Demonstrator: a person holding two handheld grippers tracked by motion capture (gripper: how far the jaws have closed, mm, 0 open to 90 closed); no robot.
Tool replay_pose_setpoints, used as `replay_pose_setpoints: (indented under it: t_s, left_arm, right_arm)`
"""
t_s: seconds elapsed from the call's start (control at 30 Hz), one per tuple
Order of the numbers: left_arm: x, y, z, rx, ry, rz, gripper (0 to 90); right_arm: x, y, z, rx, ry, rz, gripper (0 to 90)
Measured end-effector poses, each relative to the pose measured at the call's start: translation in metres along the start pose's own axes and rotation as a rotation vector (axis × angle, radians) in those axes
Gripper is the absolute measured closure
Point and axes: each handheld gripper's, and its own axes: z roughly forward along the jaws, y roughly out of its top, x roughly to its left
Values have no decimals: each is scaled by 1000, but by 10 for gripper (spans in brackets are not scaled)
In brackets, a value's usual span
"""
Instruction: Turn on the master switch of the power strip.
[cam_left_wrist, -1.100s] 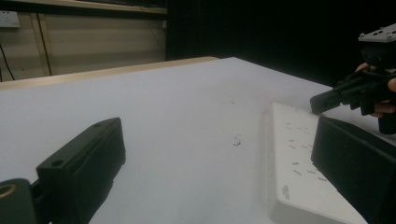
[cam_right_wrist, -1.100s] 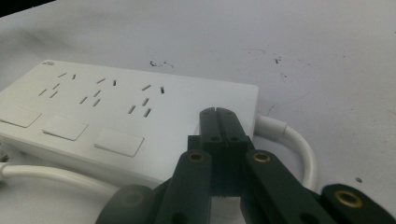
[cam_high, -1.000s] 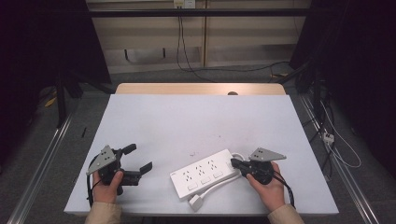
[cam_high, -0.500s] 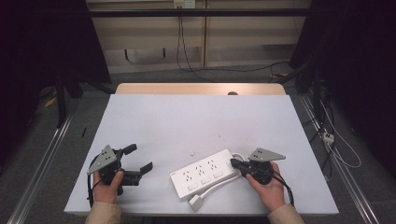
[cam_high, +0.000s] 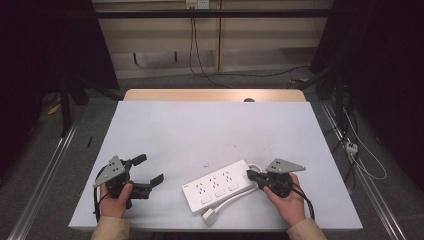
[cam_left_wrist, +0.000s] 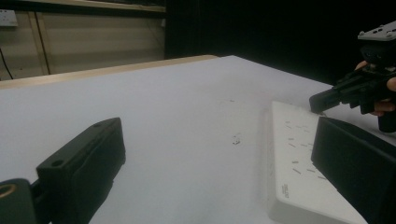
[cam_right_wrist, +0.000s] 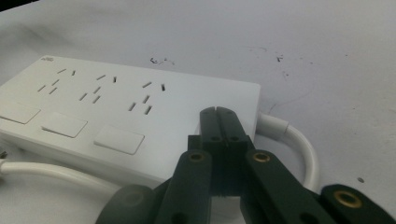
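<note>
A white power strip (cam_high: 220, 185) lies flat at the near middle of the table (cam_high: 215, 125), its white cable (cam_high: 235, 197) looping round to a plug (cam_high: 210, 216) at the front edge. My right gripper (cam_high: 248, 175) is shut, jaws pressed together, tips resting at the strip's right end where the cable (cam_right_wrist: 299, 140) leaves. The right gripper view shows the closed tips (cam_right_wrist: 218, 112) over the strip (cam_right_wrist: 116, 107), with nothing between them. My left gripper (cam_high: 149, 169) stands open at the near left, apart from the strip. Its view shows the strip (cam_left_wrist: 299, 172) beside its right jaw and the right gripper (cam_left_wrist: 322, 100) beyond.
The white tabletop stretches bare behind the strip, with a wooden strip (cam_high: 215, 95) along its far edge. Metal rails (cam_high: 50, 170) run along the floor on both sides. Cables (cam_high: 365, 160) lie on the floor to the right.
</note>
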Motion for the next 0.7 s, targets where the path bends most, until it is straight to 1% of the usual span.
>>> replay_pose_setpoints:
  t_s: [0.17,0.33,0.37,0.6,0.7]
  left_arm:
    - [0,0,0,-1,1,0,27]
    - [0,0,0,-1,1,1,27]
    - [0,0,0,-1,0,5,27]
    - [0,0,0,0,1,-2,26]
    - [0,0,0,2,-1,1,27]
  right_arm:
    - [0,0,0,1,2,6,900]
    - [1,0,0,0,-5,-7,900]
    - [1,0,0,0,-5,-5,900]
    - [0,-1,1,0,-2,0,900]
    - [0,-1,1,-2,-4,4,900]
